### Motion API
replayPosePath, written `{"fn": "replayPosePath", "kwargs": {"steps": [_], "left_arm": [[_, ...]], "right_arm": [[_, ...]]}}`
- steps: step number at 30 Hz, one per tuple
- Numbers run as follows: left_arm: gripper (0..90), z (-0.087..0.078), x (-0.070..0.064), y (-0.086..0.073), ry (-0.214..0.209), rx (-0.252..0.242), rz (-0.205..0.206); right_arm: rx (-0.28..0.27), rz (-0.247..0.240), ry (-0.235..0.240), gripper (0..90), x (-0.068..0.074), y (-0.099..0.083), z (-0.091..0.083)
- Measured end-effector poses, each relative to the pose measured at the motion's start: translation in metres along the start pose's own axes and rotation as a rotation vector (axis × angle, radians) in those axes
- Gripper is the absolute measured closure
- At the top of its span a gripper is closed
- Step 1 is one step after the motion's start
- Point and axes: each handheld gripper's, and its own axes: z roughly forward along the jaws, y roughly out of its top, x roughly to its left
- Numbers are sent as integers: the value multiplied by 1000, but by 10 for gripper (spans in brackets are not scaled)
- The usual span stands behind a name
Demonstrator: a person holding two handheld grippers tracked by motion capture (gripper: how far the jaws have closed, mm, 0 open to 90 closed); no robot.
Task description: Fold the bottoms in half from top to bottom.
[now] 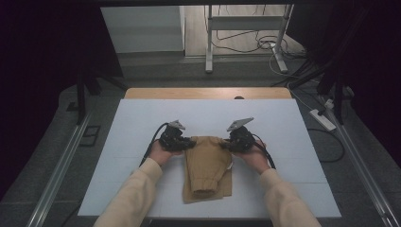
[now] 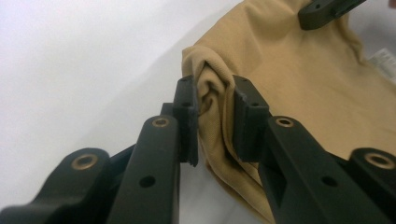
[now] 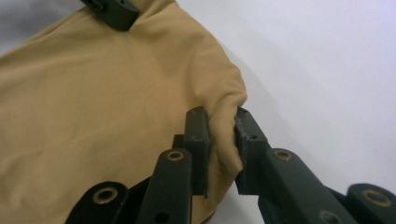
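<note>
A person stands at a white surface (image 1: 142, 142), a black two-jaw gripper in each hand. At left, the left gripper (image 2: 212, 116) has its jaws pinched on a bunched corner of a tan, soft folded fabric garment (image 1: 208, 165), which lies flat in the middle of the surface. At right, the right gripper (image 3: 222, 140) has its jaws closed on the opposite top corner. Each pinch holds little cloth, so I judge that an uneven lift could pull a corner free and undo the fold.
</note>
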Motion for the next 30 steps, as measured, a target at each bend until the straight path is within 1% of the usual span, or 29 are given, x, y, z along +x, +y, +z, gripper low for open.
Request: {"fn": "replayPosePath", "kwargs": {"steps": [5,8,10,11,14,19,25,30], "left_arm": [[739,-5,10,18,26,-50,10],[738,-3,17,28,39,-62,5],[737,0,22,33,47,-65,13],[737,2,24,35,46,-70,8],[734,7,31,38,43,-67,1],[732,13,33,45,56,-47,14],[720,14,35,53,71,-43,13],[708,14,37,53,77,-39,7]], "right_arm": [[-40,-5,-54,783,-12,15,-3],[-58,2,-85,783,-20,23,-4],[-60,9,-98,783,-25,27,-3],[-59,11,-108,783,-27,28,-3],[-65,22,-117,782,-33,30,-1],[-60,36,-126,782,-40,28,3],[-67,45,-138,781,-46,30,3],[-65,42,-149,776,-46,32,4]]}}
